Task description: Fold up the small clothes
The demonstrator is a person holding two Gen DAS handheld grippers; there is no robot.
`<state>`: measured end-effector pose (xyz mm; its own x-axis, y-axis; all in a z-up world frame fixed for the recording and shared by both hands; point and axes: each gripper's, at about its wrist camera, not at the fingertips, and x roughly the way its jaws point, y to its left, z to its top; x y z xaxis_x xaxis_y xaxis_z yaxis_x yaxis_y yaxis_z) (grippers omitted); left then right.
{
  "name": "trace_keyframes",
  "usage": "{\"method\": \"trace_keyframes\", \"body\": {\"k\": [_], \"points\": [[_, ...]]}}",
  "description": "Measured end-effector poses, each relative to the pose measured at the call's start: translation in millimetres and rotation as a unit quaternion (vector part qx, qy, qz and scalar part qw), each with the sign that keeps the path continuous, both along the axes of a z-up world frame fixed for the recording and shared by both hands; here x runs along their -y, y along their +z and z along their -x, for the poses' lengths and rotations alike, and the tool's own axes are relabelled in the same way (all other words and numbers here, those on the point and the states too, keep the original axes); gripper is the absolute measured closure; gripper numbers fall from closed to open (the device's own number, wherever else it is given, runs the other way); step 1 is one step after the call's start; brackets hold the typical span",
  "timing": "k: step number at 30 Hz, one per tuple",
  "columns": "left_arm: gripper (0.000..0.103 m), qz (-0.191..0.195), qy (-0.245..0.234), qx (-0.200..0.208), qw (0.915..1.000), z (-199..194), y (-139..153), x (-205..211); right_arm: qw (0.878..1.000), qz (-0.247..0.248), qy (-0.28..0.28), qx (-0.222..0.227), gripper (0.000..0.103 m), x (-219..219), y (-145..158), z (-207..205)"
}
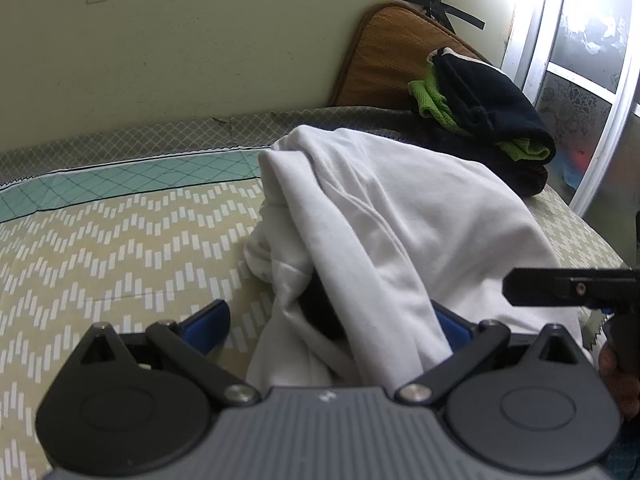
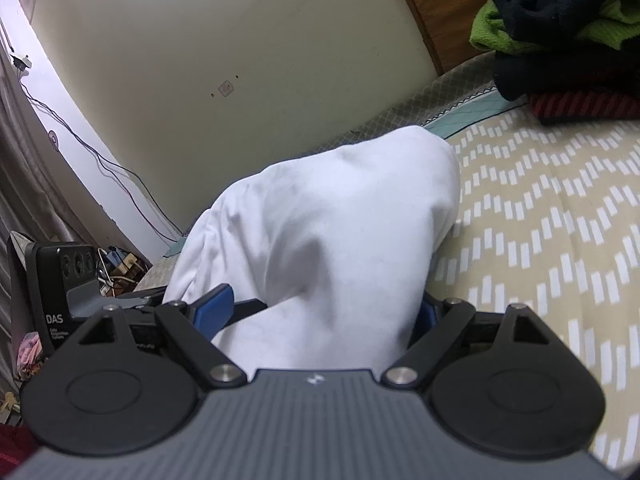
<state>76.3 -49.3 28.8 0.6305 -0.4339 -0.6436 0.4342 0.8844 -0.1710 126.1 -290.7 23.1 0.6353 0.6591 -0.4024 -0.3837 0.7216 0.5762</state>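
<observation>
A white garment (image 1: pixel 384 216) lies bunched on the patterned bedsheet (image 1: pixel 120 240). It drapes over and between the fingers of my left gripper (image 1: pixel 332 320), whose blue pads (image 1: pixel 208 320) stand wide apart. In the right wrist view the same white garment (image 2: pixel 332 220) hangs over my right gripper (image 2: pixel 324 312), whose blue pads (image 2: pixel 216 300) are also spread, with cloth lying between them. The right gripper's black body (image 1: pixel 572 288) shows at the right edge of the left wrist view. The fingertips of both grippers are hidden by cloth.
A stack of folded dark and green clothes (image 1: pixel 480 104) sits at the far right of the bed, against a brown cushion (image 1: pixel 388 48). A cream wall (image 1: pixel 180 40) runs behind the bed. A window (image 1: pixel 592 60) is at the right. Cables and clutter (image 2: pixel 116 264) lie left of the bed.
</observation>
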Motion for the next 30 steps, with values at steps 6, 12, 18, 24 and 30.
{"method": "trace_keyframes", "body": {"k": [6, 12, 18, 24, 30], "points": [[0.0, 0.007, 0.001, -0.001, 1.0, 1.5, 0.8, -3.0, 1.0, -0.009, -0.012, 0.005, 0.012, 0.8, -0.9, 7.0], [0.0, 0.023, 0.004, -0.005, 0.9997, 2.6, 2.6, -7.9, 1.0, -0.009, 0.011, 0.008, 0.0, -3.7, -0.6, 7.3], [0.0, 0.025, 0.008, -0.005, 0.9996, 4.0, 2.6, -8.4, 1.0, -0.004, 0.025, 0.003, 0.0, -6.3, 0.9, 6.0], [0.0, 0.02, 0.005, -0.006, 0.9998, 3.1, 2.8, -7.5, 1.0, -0.003, 0.028, 0.0, 0.0, -6.5, 1.7, 6.4], [0.0, 0.017, 0.007, -0.004, 0.9998, 2.8, 3.1, -5.9, 1.0, -0.002, 0.027, -0.003, 0.0, -7.4, 2.8, 6.2]]}}
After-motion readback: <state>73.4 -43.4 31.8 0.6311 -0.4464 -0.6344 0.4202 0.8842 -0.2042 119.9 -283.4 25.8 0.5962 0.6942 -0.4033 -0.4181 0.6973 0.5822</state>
